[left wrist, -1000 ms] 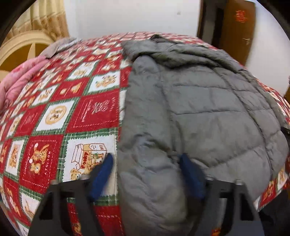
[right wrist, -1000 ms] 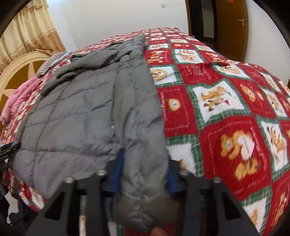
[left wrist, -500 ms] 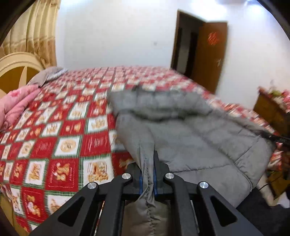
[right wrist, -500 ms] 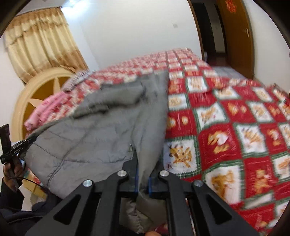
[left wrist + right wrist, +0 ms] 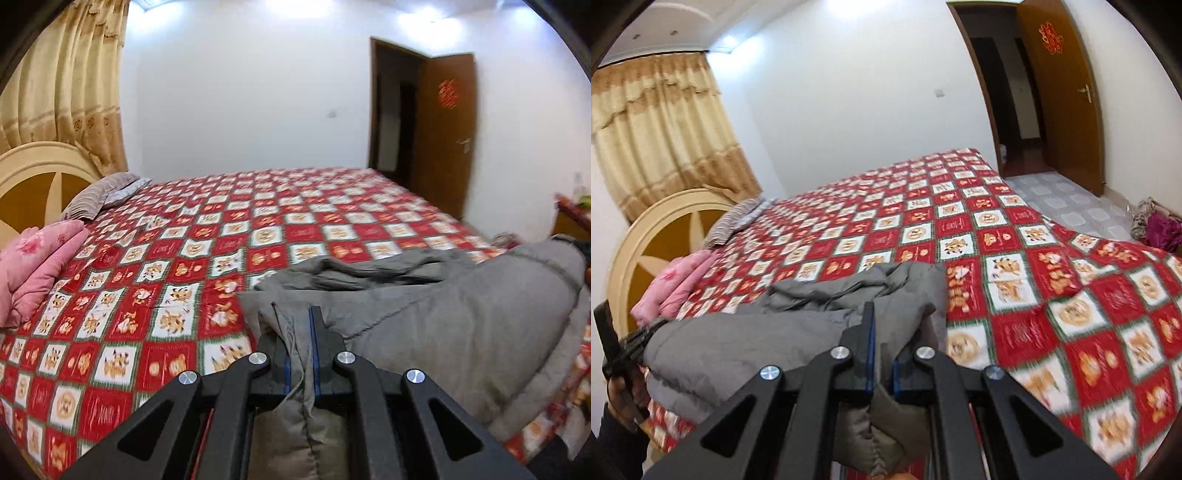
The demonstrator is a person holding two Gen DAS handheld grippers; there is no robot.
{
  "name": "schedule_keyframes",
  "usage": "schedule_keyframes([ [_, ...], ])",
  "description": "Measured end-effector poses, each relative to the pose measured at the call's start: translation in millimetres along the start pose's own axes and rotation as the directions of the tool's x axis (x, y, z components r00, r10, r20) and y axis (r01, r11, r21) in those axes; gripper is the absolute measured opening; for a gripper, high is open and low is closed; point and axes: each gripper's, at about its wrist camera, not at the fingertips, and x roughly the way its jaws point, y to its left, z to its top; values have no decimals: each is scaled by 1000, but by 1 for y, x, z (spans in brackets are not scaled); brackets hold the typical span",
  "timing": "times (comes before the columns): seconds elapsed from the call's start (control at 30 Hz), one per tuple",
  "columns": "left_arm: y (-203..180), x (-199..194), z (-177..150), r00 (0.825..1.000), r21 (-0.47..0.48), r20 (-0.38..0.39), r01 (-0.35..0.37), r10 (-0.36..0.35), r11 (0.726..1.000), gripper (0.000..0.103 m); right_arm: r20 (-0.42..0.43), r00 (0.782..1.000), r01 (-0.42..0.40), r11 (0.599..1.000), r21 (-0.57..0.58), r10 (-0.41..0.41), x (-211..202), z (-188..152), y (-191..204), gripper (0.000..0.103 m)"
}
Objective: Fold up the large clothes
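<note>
Tools both clamped on the grey puffer jacket (image 5: 461, 325): left tool (image 5: 300, 332), right tool (image 5: 882, 332); quilt (image 5: 1052, 295) lettering too blurry to read.

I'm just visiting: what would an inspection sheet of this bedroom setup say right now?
Surface: bed under a red patchwork quilt.
Job's things: grey padded jacket, near edge lifted, far part bunched on the quilt.
Clutter: pink bedding; striped pillow; clothes pile on the floor.
Grippers: left tool and right tool both shut on the jacket's edge.
Cables: nothing seen.
Surroundings: curtain, headboard, open door.
</note>
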Motion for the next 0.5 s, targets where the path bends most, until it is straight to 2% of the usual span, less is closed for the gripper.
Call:
schedule_keyframes([
  [0.03, 2, 14, 1, 1000, -7, -13, -12, 12, 1000, 11, -15, 1000, 21, 1000, -5, -21, 23, 6, 1, 8],
  [0.17, 13, 63, 6, 995, -62, -97, -27, 21, 998, 14, -65, 994, 81, 996, -24, -83, 73, 11, -4, 8],
  [0.23, 18, 74, 11, 994, -90, -106, -23, 13, 996, 18, -95, 990, 102, 995, -20, -103, 97, 11, -10, 8],
  [0.27, 20, 76, 14, 995, -103, -99, -23, 12, 994, 23, -102, 989, 104, 994, -17, -105, 103, 11, -14, 8],
  [0.33, 27, 76, 23, 996, -123, -57, -75, 68, 990, 52, -117, 987, 115, 993, -2, -115, 120, 12, -22, 9],
  [0.37, 32, 73, 28, 991, -134, -17, -132, 131, 982, 84, -123, 986, 117, 993, 5, -115, 127, 13, -25, 9],
  [0.4, 36, 71, 31, 986, -147, 18, -163, 168, 976, 97, -128, 985, 116, 993, 11, -114, 133, 13, -27, 9],
  [0.43, 41, 68, 33, 981, -168, 54, -175, 186, 970, 97, -134, 984, 118, 993, 11, -116, 140, 14, -27, 10],
  [0.47, 44, 70, 36, 982, -180, 55, -167, 180, 969, 97, -134, 983, 126, 992, 6, -124, 145, 15, -26, 11],
  [0.5, 45, 76, 39, 982, -185, 35, -175, 184, 967, 97, -123, 983, 134, 991, 5, -133, 149, 16, -26, 16],
])
